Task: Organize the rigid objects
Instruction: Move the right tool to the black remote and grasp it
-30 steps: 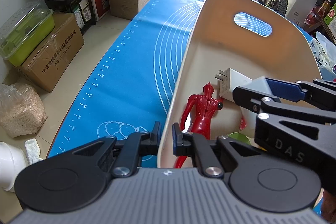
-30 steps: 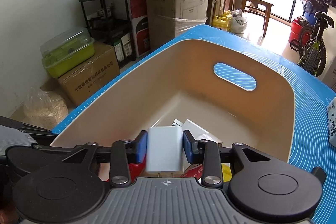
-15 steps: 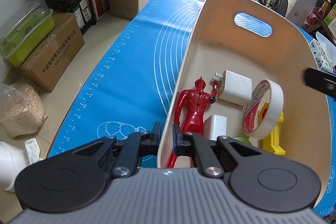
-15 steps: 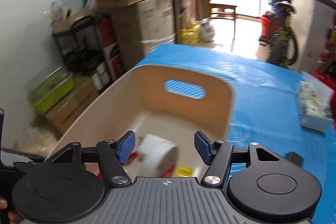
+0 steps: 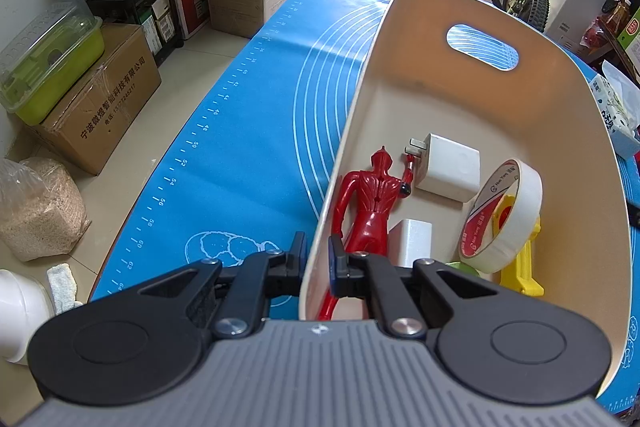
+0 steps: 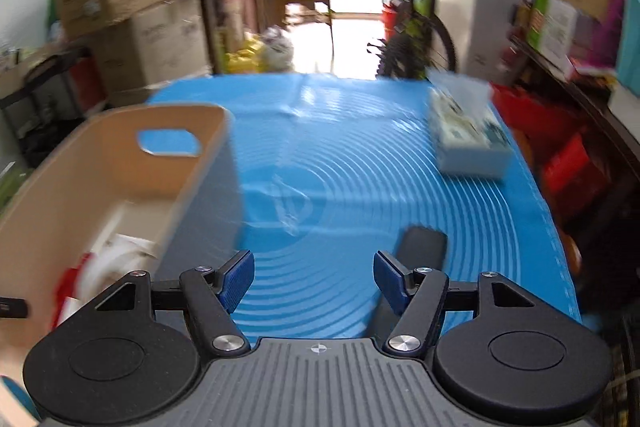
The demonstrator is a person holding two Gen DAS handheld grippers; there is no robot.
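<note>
Left gripper [image 5: 317, 261] pinches the bin [image 5: 568, 131] wall, red figure [image 5: 370, 203] just past its inner finger. Right gripper [image 6: 313, 277] gapes empty over the mat [image 6: 360, 163]; a dark object [image 6: 420, 247] lies beside its right finger, tissue box [image 6: 468, 139] far ahead.

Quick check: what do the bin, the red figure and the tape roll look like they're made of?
Bin: thin smooth plastic, matte cream, by its moulded handle slot. Red figure: glossy hard plastic, with sharp highlights. Tape roll: probably paper masking tape, dull off-white on a printed core.

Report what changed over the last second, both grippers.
The right gripper let go of the small white block into the bin, opened, then swung right over the blue mat. The left gripper stayed shut on the bin's wall.
</note>
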